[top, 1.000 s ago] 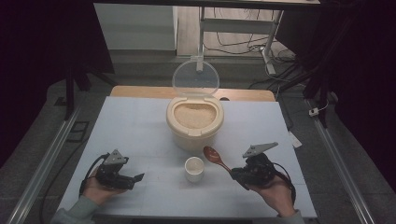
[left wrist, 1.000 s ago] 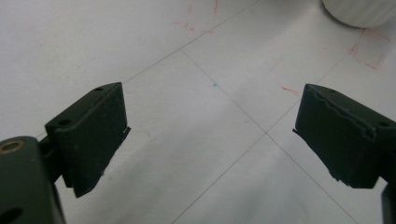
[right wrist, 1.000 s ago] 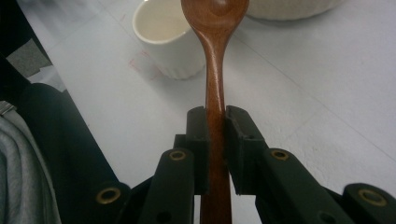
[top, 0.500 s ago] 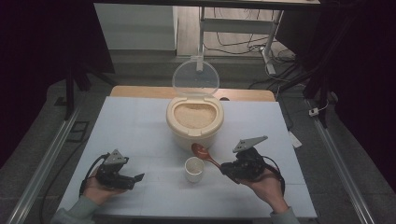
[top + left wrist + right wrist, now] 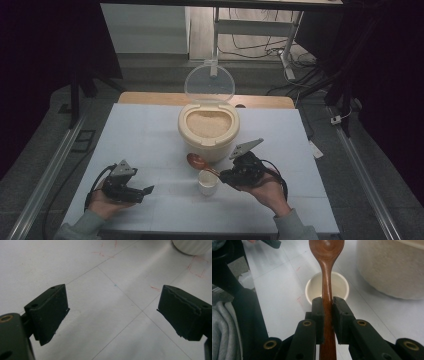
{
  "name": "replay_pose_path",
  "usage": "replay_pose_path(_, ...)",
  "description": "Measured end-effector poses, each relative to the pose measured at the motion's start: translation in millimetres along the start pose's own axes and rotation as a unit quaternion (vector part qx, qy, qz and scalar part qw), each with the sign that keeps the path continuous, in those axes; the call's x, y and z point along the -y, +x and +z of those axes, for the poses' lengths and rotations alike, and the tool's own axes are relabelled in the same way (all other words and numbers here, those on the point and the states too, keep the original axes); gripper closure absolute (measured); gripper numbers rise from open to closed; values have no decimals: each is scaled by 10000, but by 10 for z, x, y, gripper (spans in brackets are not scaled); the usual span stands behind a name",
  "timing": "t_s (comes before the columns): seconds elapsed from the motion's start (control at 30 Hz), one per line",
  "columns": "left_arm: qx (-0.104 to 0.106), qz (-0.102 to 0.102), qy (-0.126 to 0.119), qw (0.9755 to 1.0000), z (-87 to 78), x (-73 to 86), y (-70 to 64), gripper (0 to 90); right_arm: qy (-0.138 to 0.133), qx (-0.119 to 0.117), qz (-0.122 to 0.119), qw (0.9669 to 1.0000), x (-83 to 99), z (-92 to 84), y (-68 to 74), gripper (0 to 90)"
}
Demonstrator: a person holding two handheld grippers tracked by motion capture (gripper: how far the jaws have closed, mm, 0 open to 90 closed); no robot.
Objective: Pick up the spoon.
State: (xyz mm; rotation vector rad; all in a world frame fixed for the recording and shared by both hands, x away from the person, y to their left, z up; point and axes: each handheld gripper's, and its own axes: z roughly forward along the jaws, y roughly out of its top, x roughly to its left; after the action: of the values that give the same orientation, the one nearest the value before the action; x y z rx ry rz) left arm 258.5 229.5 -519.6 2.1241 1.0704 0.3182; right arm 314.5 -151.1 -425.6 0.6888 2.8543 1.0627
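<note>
My right gripper (image 5: 226,176) (image 5: 327,306) is shut on the handle of a brown wooden spoon (image 5: 196,160) (image 5: 326,255). The spoon's bowl points left and hangs above the table, just past a small white cup (image 5: 207,182) (image 5: 327,287) that stands empty under the handle. Behind them stands a cream rice container (image 5: 208,131) (image 5: 392,267) full of grain, its clear lid (image 5: 210,84) tipped up. My left gripper (image 5: 143,192) (image 5: 112,312) rests low at the front left with its jaws wide apart over bare table.
The white table (image 5: 150,135) carries thin grid lines and faint red marks (image 5: 197,270). A wooden board (image 5: 150,98) lies along its far edge. Metal rails (image 5: 45,175) run down both sides, and cables (image 5: 260,45) lie on the floor beyond.
My right gripper has carried the spoon leftward, so the spoon's handle now lies over the cup. The left gripper has stayed where it was.
</note>
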Motion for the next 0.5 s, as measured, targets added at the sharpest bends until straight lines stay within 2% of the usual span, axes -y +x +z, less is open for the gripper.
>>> replay_pose_path(0.23, 2, 14, 9, 10000, 7, -2, -1, 92, 69, -61, -218, 9997, -31, 42, 31, 800)
replay_pose_path(0.5, 4, 23, 9, 10000, -1, -2, 0, 93, 80, -48, -298, 9995, -32, 60, 44, 800)
